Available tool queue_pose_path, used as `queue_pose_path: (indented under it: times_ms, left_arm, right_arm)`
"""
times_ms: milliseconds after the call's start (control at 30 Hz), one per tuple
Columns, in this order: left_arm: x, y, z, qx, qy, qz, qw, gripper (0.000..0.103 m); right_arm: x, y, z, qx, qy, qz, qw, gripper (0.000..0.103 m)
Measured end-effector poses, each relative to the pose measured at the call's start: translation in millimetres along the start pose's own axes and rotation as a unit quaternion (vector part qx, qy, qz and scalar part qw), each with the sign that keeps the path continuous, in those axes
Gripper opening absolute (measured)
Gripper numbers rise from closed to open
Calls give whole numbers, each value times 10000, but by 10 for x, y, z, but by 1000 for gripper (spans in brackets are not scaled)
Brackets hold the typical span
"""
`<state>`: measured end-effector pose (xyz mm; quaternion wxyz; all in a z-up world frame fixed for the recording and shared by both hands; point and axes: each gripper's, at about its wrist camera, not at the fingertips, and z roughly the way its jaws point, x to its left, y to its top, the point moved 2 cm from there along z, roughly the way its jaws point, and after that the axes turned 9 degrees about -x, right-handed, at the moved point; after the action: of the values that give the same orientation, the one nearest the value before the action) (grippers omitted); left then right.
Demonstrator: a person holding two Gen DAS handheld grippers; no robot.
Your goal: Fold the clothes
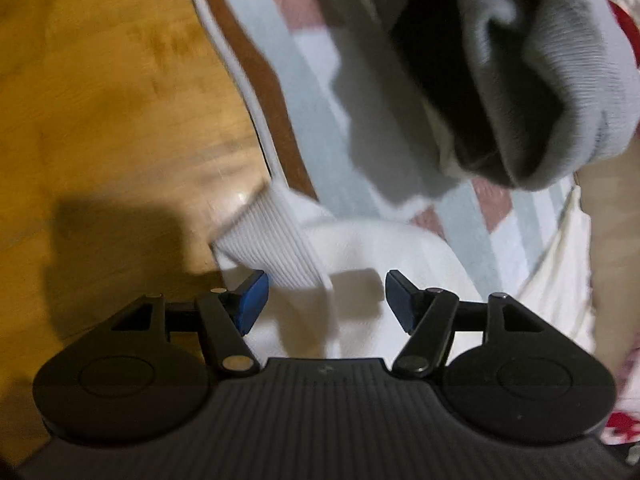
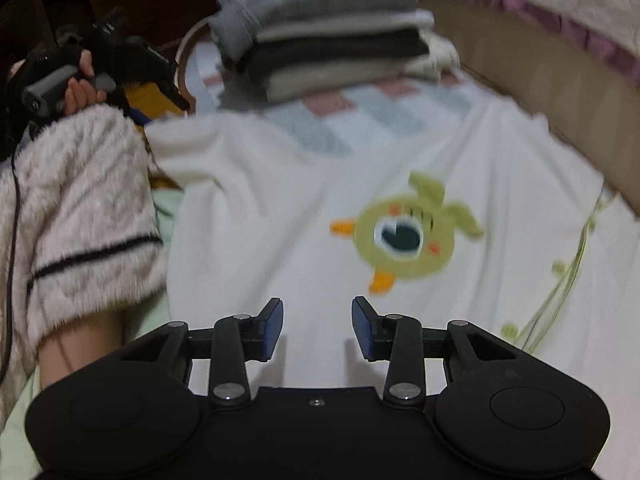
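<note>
Item: white knit sweater with a green monster appliqué, spread flat on a checked mat, not yet folded.
Ribbed cuff of 1 sleeve lies at the mat's edge, partly over the wooden floor.
Left gripper: jaws wide apart, nothing held; cuff just ahead of the left pad.
Right gripper: jaws partly apart, empty, over the sweater's near part.
Stack of folded clothes: at the mat's far end.
Step, judged: start of the sleeve fold.
Next: left jaws must straddle the cuff and close before carrying it across the body.
</note>
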<state>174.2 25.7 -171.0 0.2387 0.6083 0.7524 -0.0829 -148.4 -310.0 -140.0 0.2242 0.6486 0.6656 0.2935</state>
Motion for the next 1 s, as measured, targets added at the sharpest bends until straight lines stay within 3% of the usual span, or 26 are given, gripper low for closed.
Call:
queue_pose_path:
  times_ms: [267, 367, 467, 500, 533, 600, 700, 767, 800, 833, 867, 1000]
  left_arm:
    - [-85, 40, 220, 393, -15, 95, 9992, 64]
    - [-84, 50, 251, 315, 63, 41, 9995, 58]
    - [-295, -67, 155, -12, 247, 841, 9962, 28]
    - [-377, -111, 108, -182, 285, 1137, 9929, 12]
    - [-460, -157, 46, -423, 292, 1414, 9886, 6]
    - [-612, -262, -152, -1160, 238, 1970, 9732, 6]
    - [-813, -556, -626, -2763, 70, 2764, 9204, 5]
    - [-860, -780, -957, -3778, -119, 2831, 8815, 6]
    - [-862, -856, -1061, -4123, -199, 2677, 8706, 6]
    - [-858, -889, -1093, -4282, -202, 2497, 8682, 6]
    - [-855, -882, -1077, -4290, -135, 2356, 8719, 6]
    - [-864, -765, -838, -3816, 156, 2125, 8994, 6]
  right_arm:
    - [45, -45, 70, -68, 444, 318, 9985, 43]
    - [96, -13, 126, -130, 815, 523, 9952, 43]
    - [159, -11, 189, -118, 1025, 571, 9930, 44]
    - [176, -25, 220, -79, 1024, 547, 9932, 44]
    - [188, -52, 253, -13, 1018, 537, 9934, 44]
    - [207, -117, 302, 133, 1019, 530, 9933, 44]
    - [227, -230, 321, 326, 1061, 530, 9924, 45]
    - [239, -298, 297, 393, 1113, 516, 9917, 46]
    - [245, -321, 285, 417, 1148, 515, 9912, 46]
    - [252, -342, 272, 441, 1182, 514, 9907, 46]
    - [246, -366, 261, 472, 1219, 517, 9901, 47]
    - [300, -452, 273, 687, 1196, 246, 9901, 47]
